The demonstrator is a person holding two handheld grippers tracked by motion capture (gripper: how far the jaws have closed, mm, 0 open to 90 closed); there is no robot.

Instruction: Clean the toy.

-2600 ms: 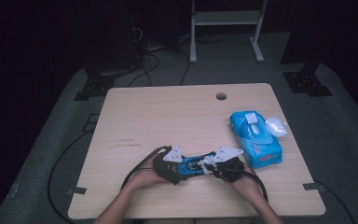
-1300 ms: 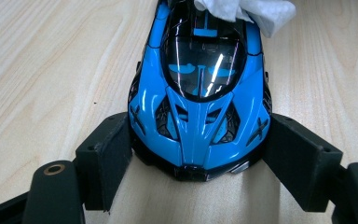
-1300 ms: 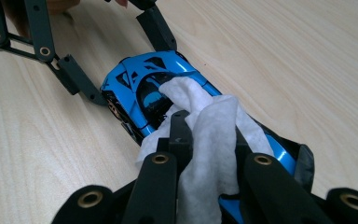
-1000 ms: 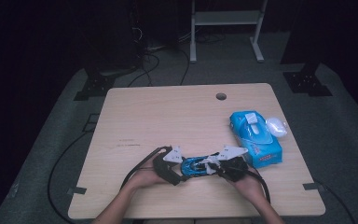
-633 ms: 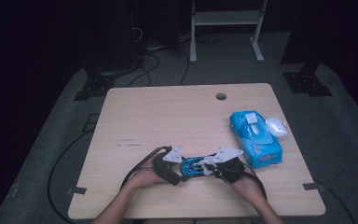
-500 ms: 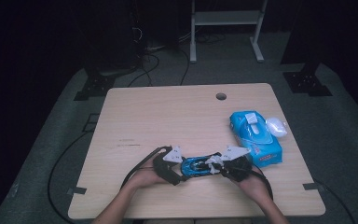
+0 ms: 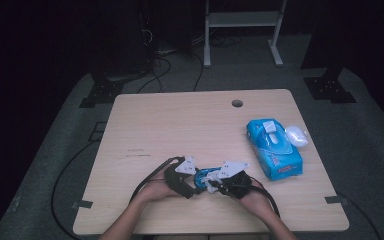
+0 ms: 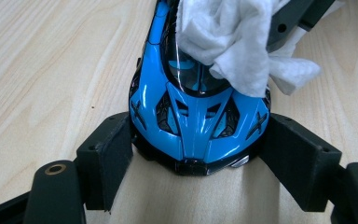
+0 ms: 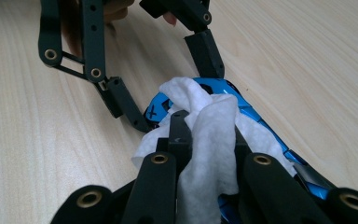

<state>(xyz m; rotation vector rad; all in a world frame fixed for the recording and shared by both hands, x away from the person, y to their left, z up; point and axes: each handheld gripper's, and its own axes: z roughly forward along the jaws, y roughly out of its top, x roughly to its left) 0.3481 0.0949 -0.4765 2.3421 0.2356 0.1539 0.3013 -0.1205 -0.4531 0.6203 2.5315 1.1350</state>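
The left gripper is clamping the blue toy sports car by one end, its two pads pressing against the car's sides, and the car is sitting on the wooden table directly between the two tools. The right gripper is pinching a white wipe with its jaws nearly closed on the folded cloth, and is laying it against the car's dark windscreen and roof just ahead of its tips. Off beyond the right gripper, well apart, a blue pack of wipes is lying with a crumpled white wipe just beside it.
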